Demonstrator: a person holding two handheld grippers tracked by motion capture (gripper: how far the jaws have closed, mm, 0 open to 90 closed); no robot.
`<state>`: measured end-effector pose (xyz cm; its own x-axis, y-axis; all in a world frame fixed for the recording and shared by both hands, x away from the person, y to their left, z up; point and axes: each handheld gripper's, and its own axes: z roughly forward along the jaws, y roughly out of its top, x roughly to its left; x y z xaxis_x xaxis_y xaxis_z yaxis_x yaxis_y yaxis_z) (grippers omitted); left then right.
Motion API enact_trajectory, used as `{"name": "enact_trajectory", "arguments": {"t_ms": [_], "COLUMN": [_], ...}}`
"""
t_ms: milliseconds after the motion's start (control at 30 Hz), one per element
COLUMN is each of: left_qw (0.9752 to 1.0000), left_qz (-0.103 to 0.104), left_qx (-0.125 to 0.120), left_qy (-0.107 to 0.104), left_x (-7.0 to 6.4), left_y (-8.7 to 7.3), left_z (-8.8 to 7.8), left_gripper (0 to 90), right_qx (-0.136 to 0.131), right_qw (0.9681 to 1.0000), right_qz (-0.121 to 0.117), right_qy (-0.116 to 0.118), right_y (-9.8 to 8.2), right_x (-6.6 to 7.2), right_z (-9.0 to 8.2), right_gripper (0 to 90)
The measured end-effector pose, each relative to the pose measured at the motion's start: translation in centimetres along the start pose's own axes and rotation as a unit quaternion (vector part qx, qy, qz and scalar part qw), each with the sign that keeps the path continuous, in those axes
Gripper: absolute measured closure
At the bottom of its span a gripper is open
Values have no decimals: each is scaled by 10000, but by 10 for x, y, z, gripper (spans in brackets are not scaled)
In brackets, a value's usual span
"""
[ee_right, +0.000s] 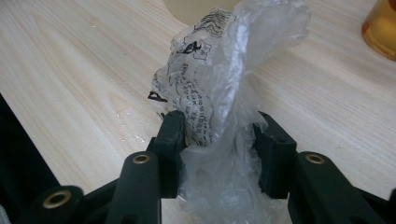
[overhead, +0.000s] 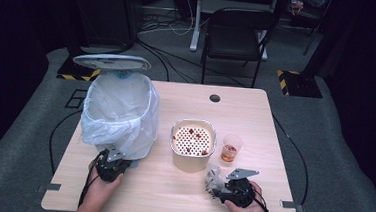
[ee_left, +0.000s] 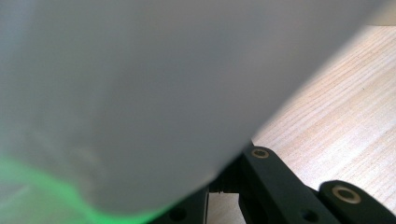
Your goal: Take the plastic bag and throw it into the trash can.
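Crumpling under the slightest touch, the clear plastic wrapper (ee_right: 219, 93) printed with black lettering sits bunched between the jaws of the right gripper (ee_right: 219, 140), near the front edge of the wooden table (overhead: 275, 122) and just in front of the metal pot (overhead: 192, 146). Both pads lie against the film, so the jaws look closed on it at a middling width, with the bulk of the wrapper standing up beyond them. It looks nearly weightless, soft and springy, and a bit slick; I'd judge a pinch across the thickest gathered part, low down where the folds are packed, would hold better than catching a loose flap, which could slide free.

Over on the other side, the left gripper (overhead: 110, 164) is pressed up against the foot of the bin lined with a white bag (overhead: 120, 109), its lid (overhead: 112, 61) raised. Its jaws seem narrowed right down on the liner or the bin's edge, though exactly what they pinch I cannot tell. A small plastic cup (overhead: 231, 148) with orange liquid stands beside the pot.
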<state>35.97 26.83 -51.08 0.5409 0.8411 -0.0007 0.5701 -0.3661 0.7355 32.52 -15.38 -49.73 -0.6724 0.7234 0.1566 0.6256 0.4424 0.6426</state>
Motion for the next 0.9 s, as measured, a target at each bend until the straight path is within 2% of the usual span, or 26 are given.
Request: {"name": "enact_trajectory", "arguments": {"t_ms": [167, 200, 233, 433, 567, 600, 700, 733, 900], "left_qw": [10000, 10000, 10000, 10000, 10000, 10000, 10000, 10000, 10000], "left_qz": [18, -14, 40, 44, -21, 40, 60, -6, 52], "left_qx": [15, -2, 23, 13, -13, 48, 61, 6, 14], "left_qy": [4, 2, 22, 46, 30, 27, 29, 27, 40], "left_x": [0, 0, 0, 0, -1, 0, 1, 0, 0], "left_y": [0, 0, 0, 0, 0, 0, 0, 0, 0], "left_z": [0, 0, 0, 0, 0, 0, -1, 0, 0], "left_gripper": [900, 900, 900, 900, 900, 900, 900, 900, 900], "right_qx": [62, 40, -23, -76, -203, -234, -266, -278, -343], "right_qw": [9999, 9999, 10000, 9997, 9990, 9987, 9983, 9981, 9972], "right_qz": [-104, -99, -37, -139, -300, -378, -424, -447, -534], "right_qy": [83, 69, 90, 199, 258, 259, 300, 333, 402], "right_y": [3, 3, 4, 11, 23, 25, 30, 34, 46], "right_x": [3, 3, 4, 7, 16, 16, 18, 19, 19], "right_z": [-6, -8, -11, -24, -40, -43, -48, -50, -57], "right_gripper": [606, 608, 613, 618, 619, 619, 619, 619, 619]}}
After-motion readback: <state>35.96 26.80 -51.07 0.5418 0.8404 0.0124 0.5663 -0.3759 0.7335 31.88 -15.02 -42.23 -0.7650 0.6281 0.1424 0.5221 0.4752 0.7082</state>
